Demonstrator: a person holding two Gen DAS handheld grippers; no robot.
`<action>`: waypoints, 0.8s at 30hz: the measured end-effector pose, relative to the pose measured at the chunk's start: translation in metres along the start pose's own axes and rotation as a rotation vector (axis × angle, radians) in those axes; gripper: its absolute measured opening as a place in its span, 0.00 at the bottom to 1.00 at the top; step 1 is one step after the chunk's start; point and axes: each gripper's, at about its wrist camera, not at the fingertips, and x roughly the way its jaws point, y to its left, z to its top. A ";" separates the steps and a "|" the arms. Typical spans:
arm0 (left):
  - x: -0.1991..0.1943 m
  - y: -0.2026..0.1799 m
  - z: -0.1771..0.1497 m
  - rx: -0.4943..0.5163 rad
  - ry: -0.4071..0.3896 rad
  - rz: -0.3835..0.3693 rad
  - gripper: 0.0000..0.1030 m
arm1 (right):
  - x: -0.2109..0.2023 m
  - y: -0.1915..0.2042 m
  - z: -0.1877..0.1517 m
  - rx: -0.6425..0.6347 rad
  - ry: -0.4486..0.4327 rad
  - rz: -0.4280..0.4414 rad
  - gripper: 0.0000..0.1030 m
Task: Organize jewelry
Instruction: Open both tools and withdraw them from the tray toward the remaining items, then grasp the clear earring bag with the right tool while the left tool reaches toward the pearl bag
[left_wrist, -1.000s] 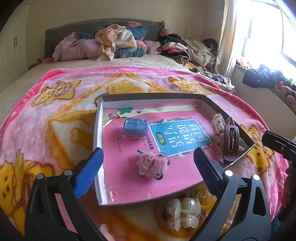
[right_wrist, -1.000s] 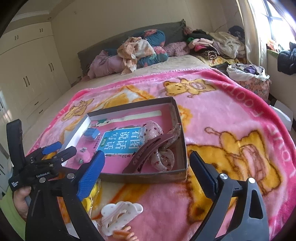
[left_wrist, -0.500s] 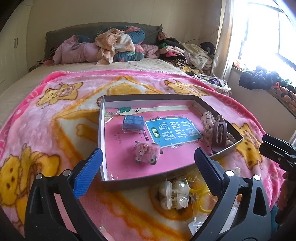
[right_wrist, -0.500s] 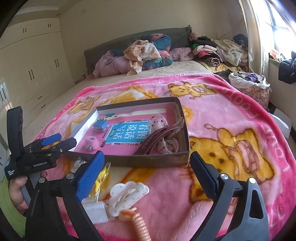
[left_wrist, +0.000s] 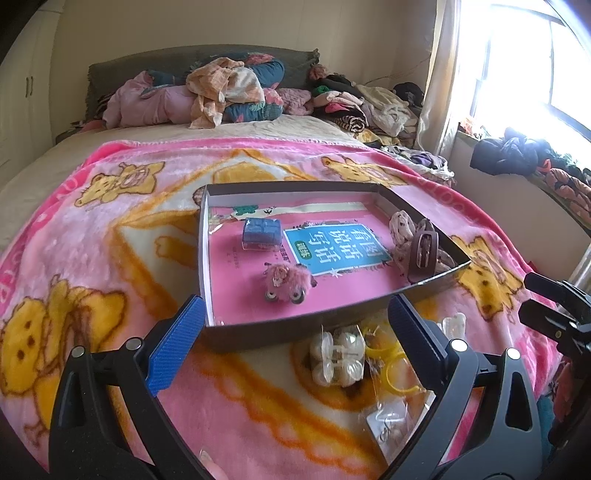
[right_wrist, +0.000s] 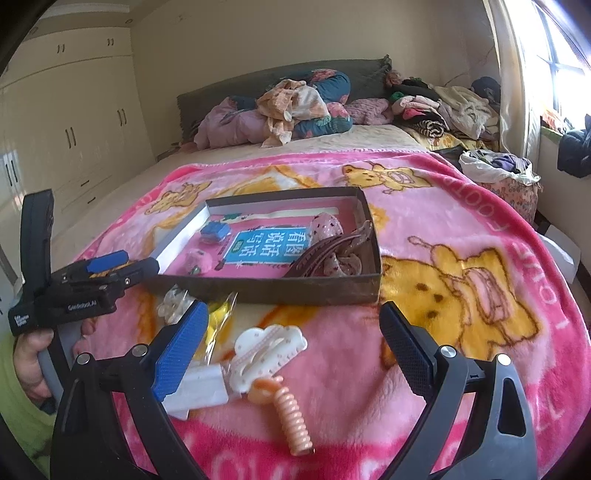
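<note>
Right wrist view shows our grippers (right_wrist: 290, 349) (left_wrist: 295, 332) both spread, empty, poised to gather loose clips (right_wrist: 271, 345) toward the tray (right_wrist: 266, 290).

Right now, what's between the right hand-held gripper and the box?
Right wrist view: the white cloud hair clip and bare blanket lie between the open right hand-held gripper and the box.
</note>
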 end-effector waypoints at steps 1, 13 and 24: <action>-0.001 0.000 -0.002 0.001 0.002 -0.001 0.88 | -0.001 0.001 -0.002 -0.004 0.002 0.000 0.88; -0.007 0.003 -0.020 0.000 0.039 0.005 0.88 | -0.009 0.023 -0.027 -0.033 0.038 0.032 0.88; -0.010 0.007 -0.033 0.006 0.063 0.007 0.88 | -0.005 0.047 -0.049 -0.131 0.074 0.013 0.88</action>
